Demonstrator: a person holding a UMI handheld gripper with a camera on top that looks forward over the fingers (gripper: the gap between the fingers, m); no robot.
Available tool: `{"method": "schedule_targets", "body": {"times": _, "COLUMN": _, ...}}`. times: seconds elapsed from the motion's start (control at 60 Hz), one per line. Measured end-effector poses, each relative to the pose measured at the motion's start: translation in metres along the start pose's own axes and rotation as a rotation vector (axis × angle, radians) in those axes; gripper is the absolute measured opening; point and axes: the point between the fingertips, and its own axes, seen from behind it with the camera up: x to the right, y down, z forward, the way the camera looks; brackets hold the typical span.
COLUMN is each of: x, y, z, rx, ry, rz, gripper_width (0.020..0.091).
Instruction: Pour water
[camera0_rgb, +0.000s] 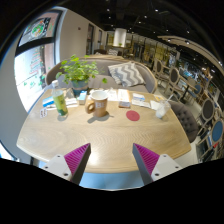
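**Bottle still out of reach across the table**

At the far left of the wooden table stands what looks like a clear water bottle, then a mug. My gripper is open, holding nothing. The bottle is probably light, smooth and slippery; I'd grip mid-body.

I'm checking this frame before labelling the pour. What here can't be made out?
Gripper view:
- Bottle near the plant: too small to tell the water level.
- Mug: inside hidden by its rim.
- Glass: too small to tell contents.
- Tongs: open, empty; only their tips show.
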Motion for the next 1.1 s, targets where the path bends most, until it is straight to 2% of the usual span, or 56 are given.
{"method": "schedule_targets", "body": {"times": 0.083, "x": -0.061, "y": -0.006, "z": 0.008, "rx": 0.033, "ry": -0.047, "rz": 0.014, "gripper_width": 0.0859}}
{"method": "schedule_targets", "body": {"times": 0.217, "x": -0.151, "y": -0.021, "z": 0.027, "rx": 0.038, "ry": -0.137, "rz": 0.041, "gripper_width": 0.0857}}
{"method": "schedule_targets", "body": {"times": 0.35, "x": -0.217, "y": -0.059, "z": 0.058, "rx": 0.081, "ry": -0.213, "rz": 0.078, "gripper_width": 0.086}}
{"method": "schedule_targets", "body": {"times": 0.567, "x": -0.27, "y": -0.125, "z": 0.148, "rx": 0.205, "ry": -0.221, "rz": 0.087, "gripper_width": 0.0857}}
{"method": "schedule_targets", "body": {"times": 0.717, "x": -0.285, "y": -0.144, "z": 0.208, "rx": 0.253, "ry": -0.195, "rz": 0.067, "gripper_width": 0.0846}}
{"method": "schedule_targets", "body": {"times": 0.8, "x": -0.293, "y": -0.15, "z": 0.229, "rx": 0.272, "ry": -0.199, "rz": 0.059, "gripper_width": 0.0776}}
{"method": "schedule_targets", "body": {"times": 0.9, "x": -0.295, "y": -0.152, "z": 0.247, "rx": 0.294, "ry": -0.184, "rz": 0.028, "gripper_width": 0.061}}
{"method": "schedule_targets", "body": {"times": 0.933, "x": -0.291, "y": -0.154, "z": 0.249, "rx": 0.31, "ry": -0.166, "rz": 0.021, "gripper_width": 0.0533}}
{"method": "schedule_targets", "body": {"times": 1.1, "x": -0.291, "y": -0.158, "z": 0.248, "rx": 0.34, "ry": -0.176, "rz": 0.024, "gripper_width": 0.0481}}
